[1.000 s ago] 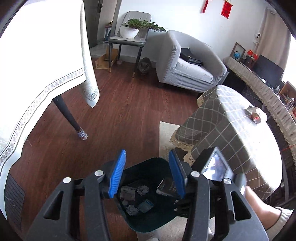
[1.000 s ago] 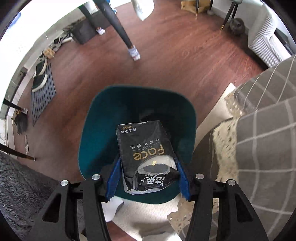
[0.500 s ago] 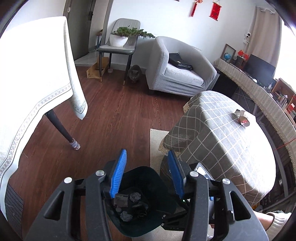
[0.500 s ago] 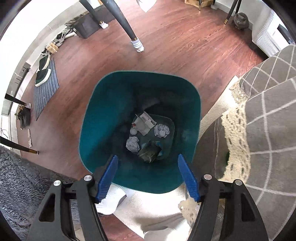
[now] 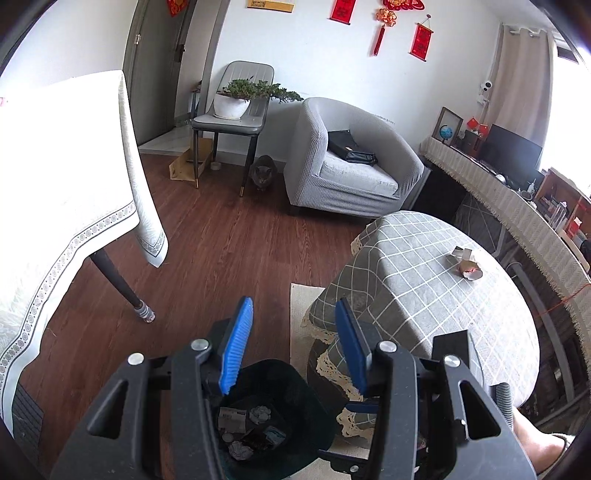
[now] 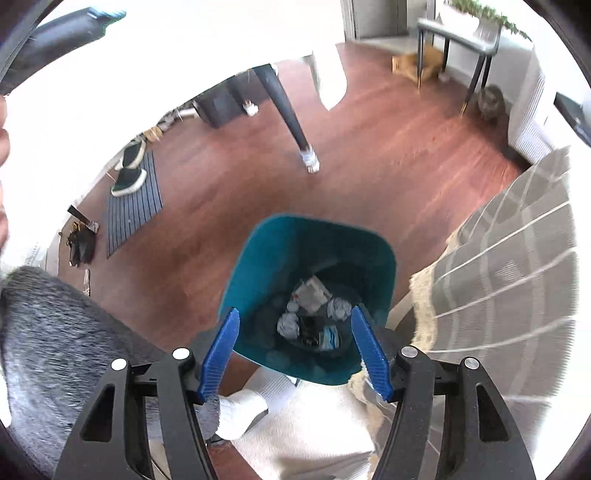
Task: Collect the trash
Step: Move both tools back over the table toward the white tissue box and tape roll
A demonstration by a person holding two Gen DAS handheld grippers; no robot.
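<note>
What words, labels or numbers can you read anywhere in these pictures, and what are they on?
None can be read.
Red wall hangings: gold marks, too small to read.
Yellow sign above them: cut off, unreadable.
Paper scrap in the trash bin: print blurred.
Dark wrapper in the bin: marks blurred.
Crushed cup on the checked table: no legible print.

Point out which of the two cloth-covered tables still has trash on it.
The round table with the grey checked cloth: crumpled wrappers lie on it. The white-clothed table shows none.
</note>
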